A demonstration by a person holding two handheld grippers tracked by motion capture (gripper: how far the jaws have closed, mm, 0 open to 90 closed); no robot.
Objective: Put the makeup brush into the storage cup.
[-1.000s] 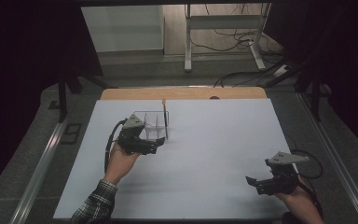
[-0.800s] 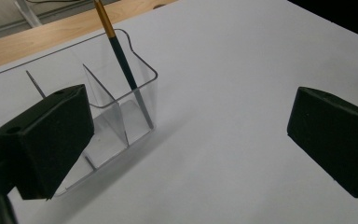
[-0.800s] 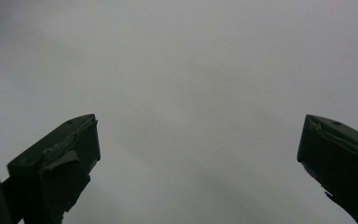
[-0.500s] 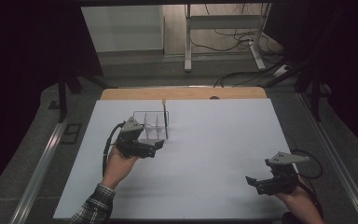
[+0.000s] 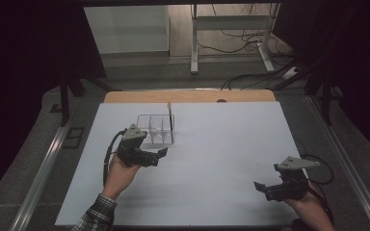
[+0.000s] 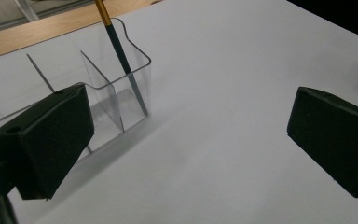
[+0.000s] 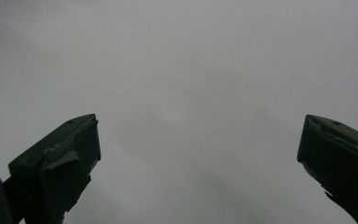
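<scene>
Clear organizer (image 5: 156, 129) sits far-left on the white surface (image 5: 221, 159), pencil (image 6: 121, 60) leaning in its end compartment. Left gripper (image 5: 149, 156) just beside it, jaws wide, empty. Right gripper (image 5: 270, 190) well apart, jaws wide. Judgement: withdraw level, avoid nudging organizer.

- A lab or test room is suggested by a white table (image 5: 221, 159) ringed by dark screens.
- Loose cables (image 5: 250, 77) and a metal stand (image 5: 231, 29) are seen on the floor behind.
</scene>
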